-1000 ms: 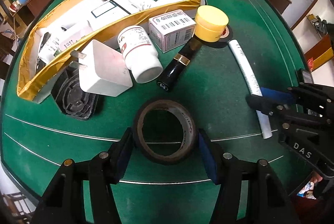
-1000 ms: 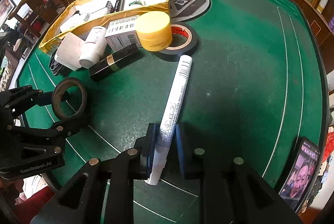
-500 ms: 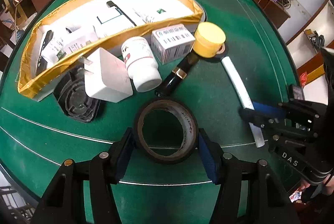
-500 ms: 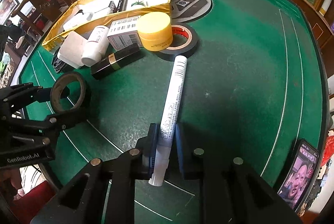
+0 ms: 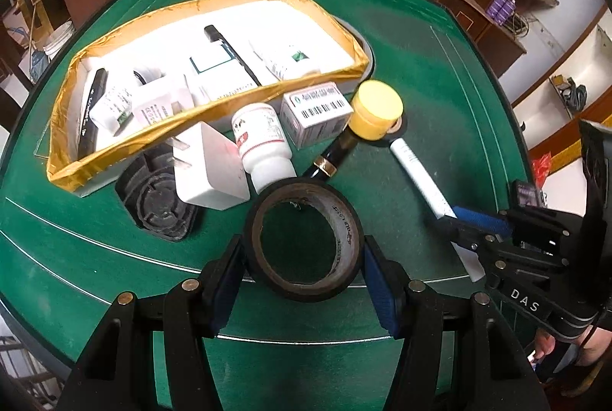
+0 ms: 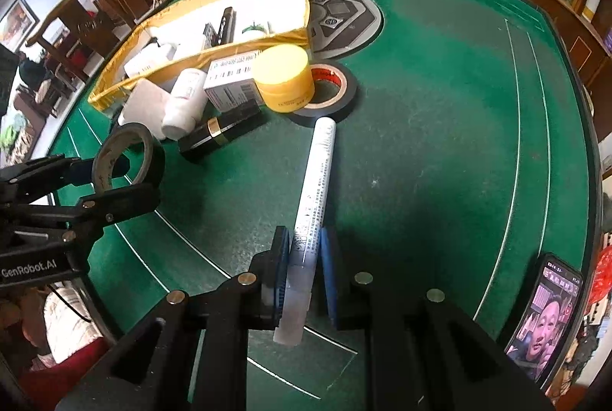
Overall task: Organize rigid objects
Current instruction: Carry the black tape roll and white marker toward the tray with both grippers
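Two grasps are in hand at once, one in each pair of tongs. The left tongs [image 5: 302, 265] are clamped across the outside of a black tape roll [image 5: 304, 238], its open ring facing the camera; in the right wrist view the roll looks tilted and clear of the green tabletop [image 6: 440, 143], just in front of the clutter. The right tongs [image 6: 306, 269] are closed tight on a white marker pen [image 6: 315, 189] near its translucent cap end, the far end of the barrel pointing at a second, red-cored tape roll [image 6: 329, 93] that lies flat with a yellow jar [image 6: 285, 78] against it.

Judging by the gold-edged white tray [image 5: 214, 105] already holding several small boxes and pens, the step is carrying both picked items to it. Next, each hand needs to travel up and over the white bottle [image 5: 262, 147], the charger plug [image 5: 208, 170], the barcoded box [image 5: 317, 112] and the black-and-gold tube [image 6: 222, 131] crowded against the tray's near wall, then release inside. The long pen could snag the jar or the rim if swung low.
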The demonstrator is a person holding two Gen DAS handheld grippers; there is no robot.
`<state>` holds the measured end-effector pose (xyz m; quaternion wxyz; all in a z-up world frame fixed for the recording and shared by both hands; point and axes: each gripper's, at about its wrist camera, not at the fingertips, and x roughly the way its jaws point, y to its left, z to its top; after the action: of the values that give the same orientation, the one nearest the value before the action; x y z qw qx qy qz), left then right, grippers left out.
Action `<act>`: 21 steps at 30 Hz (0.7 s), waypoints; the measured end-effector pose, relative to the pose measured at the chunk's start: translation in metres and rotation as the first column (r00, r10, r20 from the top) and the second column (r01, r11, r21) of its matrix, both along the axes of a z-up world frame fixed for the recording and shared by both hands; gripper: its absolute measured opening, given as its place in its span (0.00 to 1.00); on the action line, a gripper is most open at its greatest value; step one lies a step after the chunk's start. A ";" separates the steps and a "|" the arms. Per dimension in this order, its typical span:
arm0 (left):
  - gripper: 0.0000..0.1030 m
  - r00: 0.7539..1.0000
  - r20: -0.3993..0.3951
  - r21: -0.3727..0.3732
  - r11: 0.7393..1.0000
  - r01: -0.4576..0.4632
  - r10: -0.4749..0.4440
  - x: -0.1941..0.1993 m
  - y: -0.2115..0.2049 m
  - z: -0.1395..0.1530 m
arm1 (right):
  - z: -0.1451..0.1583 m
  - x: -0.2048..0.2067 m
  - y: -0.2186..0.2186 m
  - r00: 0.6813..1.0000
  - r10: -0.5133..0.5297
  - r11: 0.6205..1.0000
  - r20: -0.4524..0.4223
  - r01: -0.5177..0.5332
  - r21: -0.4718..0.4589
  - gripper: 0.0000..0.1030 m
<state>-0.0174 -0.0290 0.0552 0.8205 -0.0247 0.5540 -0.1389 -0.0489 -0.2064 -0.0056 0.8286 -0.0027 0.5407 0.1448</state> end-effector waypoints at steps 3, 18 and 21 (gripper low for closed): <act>0.61 1.000 0.007 -0.007 1.000 -0.004 0.004 0.001 0.000 0.005 | 0.007 -0.001 0.000 1.000 0.000 1.000 0.013 -0.001 0.023 0.14; 0.61 1.000 -0.002 -0.021 1.000 -0.004 0.004 0.006 0.007 0.006 | -0.011 0.002 0.005 0.998 -0.007 1.000 -0.065 0.007 -0.003 0.13; 0.61 1.000 -0.006 -0.022 1.000 -0.007 0.006 0.006 0.008 0.005 | -0.016 0.005 0.007 0.997 -0.014 1.000 -0.078 0.013 -0.018 0.14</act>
<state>-0.0111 -0.0206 0.0598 0.8191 -0.0361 0.5546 -0.1424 -0.0440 -0.1996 -0.0218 0.8078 -0.0008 0.5739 0.1345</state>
